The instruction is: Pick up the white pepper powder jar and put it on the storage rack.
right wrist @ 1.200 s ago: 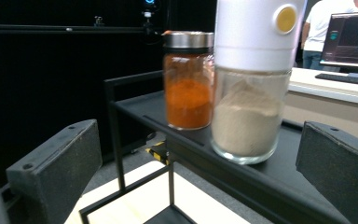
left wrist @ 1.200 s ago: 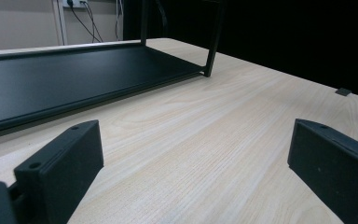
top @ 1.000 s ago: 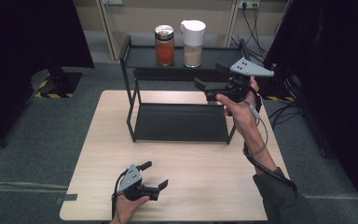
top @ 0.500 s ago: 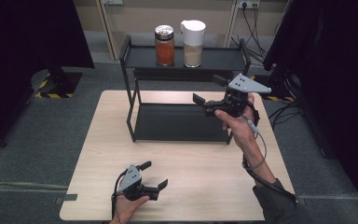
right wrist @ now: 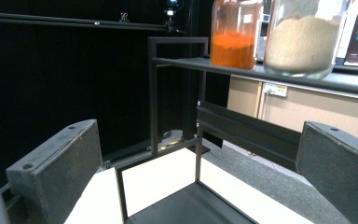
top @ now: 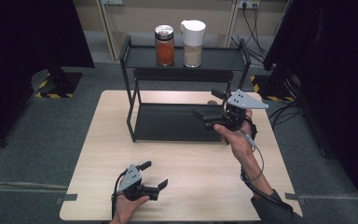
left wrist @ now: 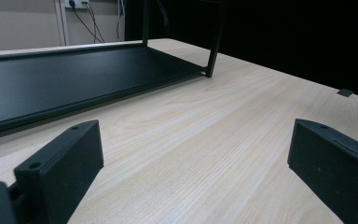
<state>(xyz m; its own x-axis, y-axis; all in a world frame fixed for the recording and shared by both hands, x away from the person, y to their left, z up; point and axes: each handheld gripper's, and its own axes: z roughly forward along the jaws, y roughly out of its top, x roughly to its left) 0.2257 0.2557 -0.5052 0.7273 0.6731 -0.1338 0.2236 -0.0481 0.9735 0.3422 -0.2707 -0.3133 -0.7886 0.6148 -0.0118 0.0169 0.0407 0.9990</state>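
Black rack (top: 133, 88): stood at the far middle of the pale wooden surface (top: 191, 163), with two shelves.
Orange-filled jar (top: 164, 45): upright on the top shelf, metal lid on.
Beige-filled jar (top: 193, 37): upright just beside the orange one, to its right, white lid on.
Right gripper (top: 209, 105): held in the air at the rack's right end, above the lower shelf and below the top one; jaws spread wide, nothing between them.
Left gripper (top: 154, 175): rested on the surface near the front edge, well apart from the rack; jaws wide, nothing held.
Right gripper view: both jars (right wrist: 235, 32) (right wrist: 303, 37) are seen from below.
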